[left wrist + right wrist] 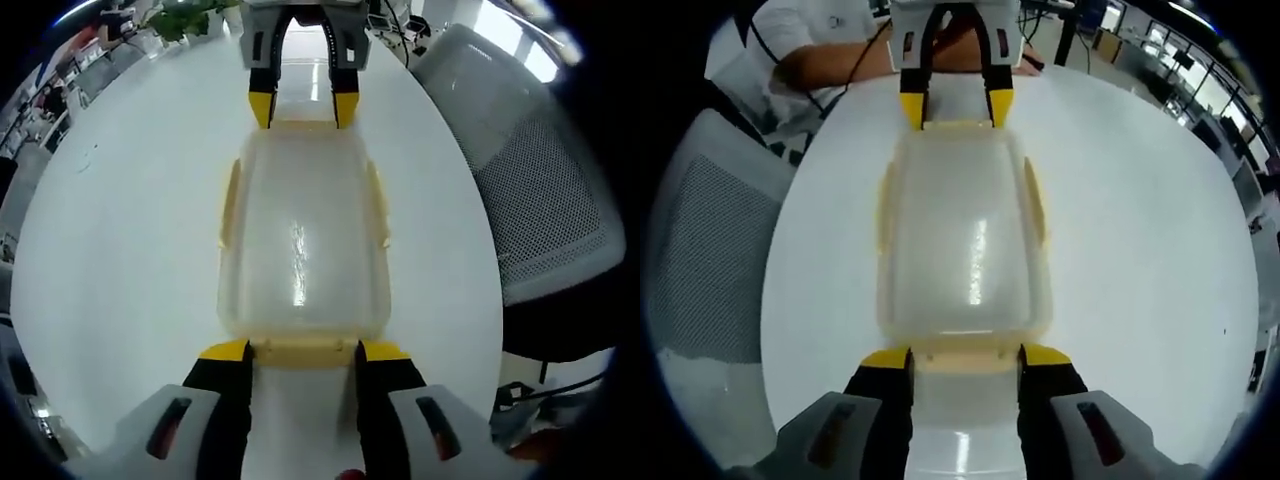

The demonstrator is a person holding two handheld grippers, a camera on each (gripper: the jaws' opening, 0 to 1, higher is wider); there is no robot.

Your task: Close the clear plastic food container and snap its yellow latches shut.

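The clear plastic container (300, 240) lies lengthwise on the white table with its lid resting on top, and it appears again as the container (965, 240). Yellow side latches (231, 205) (379, 205) stick out along its long edges. My left gripper (305, 352) is open, its yellow-tipped jaws standing either side of the near end latch (305, 350). At the far end my right gripper (303, 105) straddles the other end. In the right gripper view, my right gripper (965, 358) is open around its near end latch (965, 352), and the left gripper (957, 105) faces it.
The round white table (120, 250) spreads bare on both sides of the container. A grey mesh office chair (540, 190) stands by the table edge, seen again as the chair (720, 250). A person's white sleeve (810, 45) rests at the far edge. A plant (185, 18) stands at the far rim.
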